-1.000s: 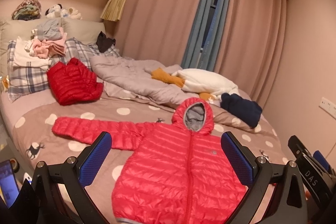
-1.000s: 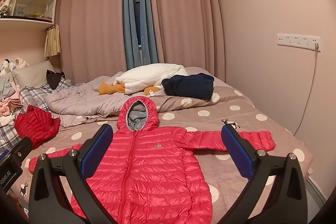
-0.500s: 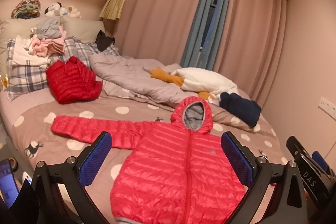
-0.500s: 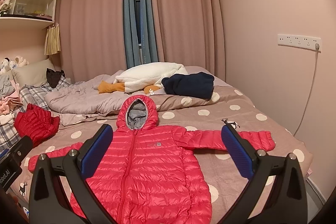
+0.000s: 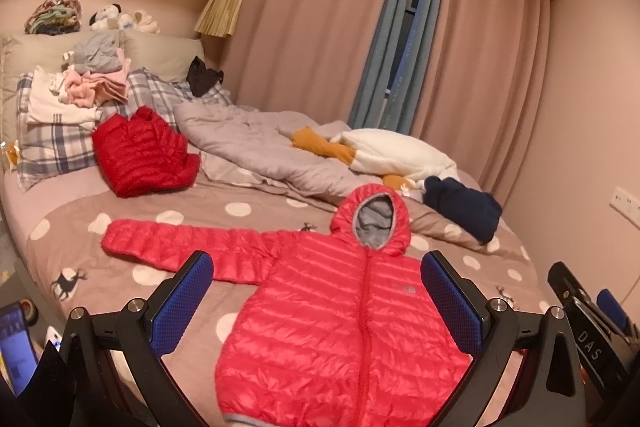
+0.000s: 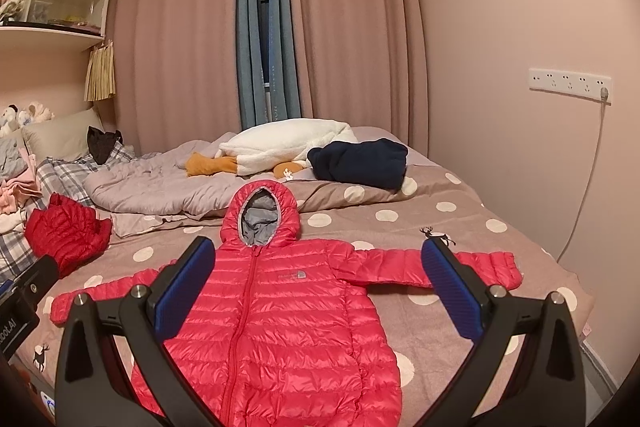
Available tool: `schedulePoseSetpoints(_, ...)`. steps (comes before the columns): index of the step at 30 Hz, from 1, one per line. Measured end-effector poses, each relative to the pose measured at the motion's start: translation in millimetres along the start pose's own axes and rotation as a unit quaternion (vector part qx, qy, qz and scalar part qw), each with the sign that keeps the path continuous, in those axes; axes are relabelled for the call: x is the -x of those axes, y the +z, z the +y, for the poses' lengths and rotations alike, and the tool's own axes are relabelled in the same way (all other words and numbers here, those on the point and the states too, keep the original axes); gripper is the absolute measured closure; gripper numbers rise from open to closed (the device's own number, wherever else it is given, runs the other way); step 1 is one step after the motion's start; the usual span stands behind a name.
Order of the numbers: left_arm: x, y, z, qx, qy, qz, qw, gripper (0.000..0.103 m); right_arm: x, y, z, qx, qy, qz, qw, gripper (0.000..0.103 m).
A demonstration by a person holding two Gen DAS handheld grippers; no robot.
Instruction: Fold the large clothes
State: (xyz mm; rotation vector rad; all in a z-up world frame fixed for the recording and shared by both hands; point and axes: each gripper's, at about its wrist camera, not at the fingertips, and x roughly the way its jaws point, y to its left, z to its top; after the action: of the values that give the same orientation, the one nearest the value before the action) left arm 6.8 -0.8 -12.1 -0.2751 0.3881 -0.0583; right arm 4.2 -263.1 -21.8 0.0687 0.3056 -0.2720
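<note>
A red hooded puffer jacket (image 5: 344,323) (image 6: 280,315) lies flat and face up on the polka-dot bedspread (image 5: 240,209), zipped, hood toward the far side, both sleeves spread out sideways. My left gripper (image 5: 318,299) hovers above the jacket's body, open, with nothing between its blue pads. My right gripper (image 6: 318,287) also hangs open over the jacket's chest, holding nothing. The jacket's hem is partly cut off by the lower frame edge in both views.
A folded darker red puffer jacket (image 5: 144,155) sits near the plaid pillows (image 5: 52,143) with stacked clothes. A crumpled grey duvet (image 5: 256,147), a white plush toy (image 6: 288,143) and a navy garment (image 6: 360,163) lie at the far side. The wall with sockets (image 6: 568,83) is on the right.
Both grippers have drifted slightly, so the jacket sits a little differently in each view. Nothing was grasped; the jacket has not moved.
</note>
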Motion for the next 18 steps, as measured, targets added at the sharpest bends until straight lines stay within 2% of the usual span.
schedulePoseSetpoints(14,-16,5,6,0.021,0.004,0.019,0.9996,0.001,-11,2,-1,-0.002,-0.008,0.015,1.000,0.000)
schedulePoseSetpoints(18,-35,10,11,0.002,0.015,0.035,0.9993,0.001,-22,3,-6,-0.010,-0.003,0.023,1.000,0.000)
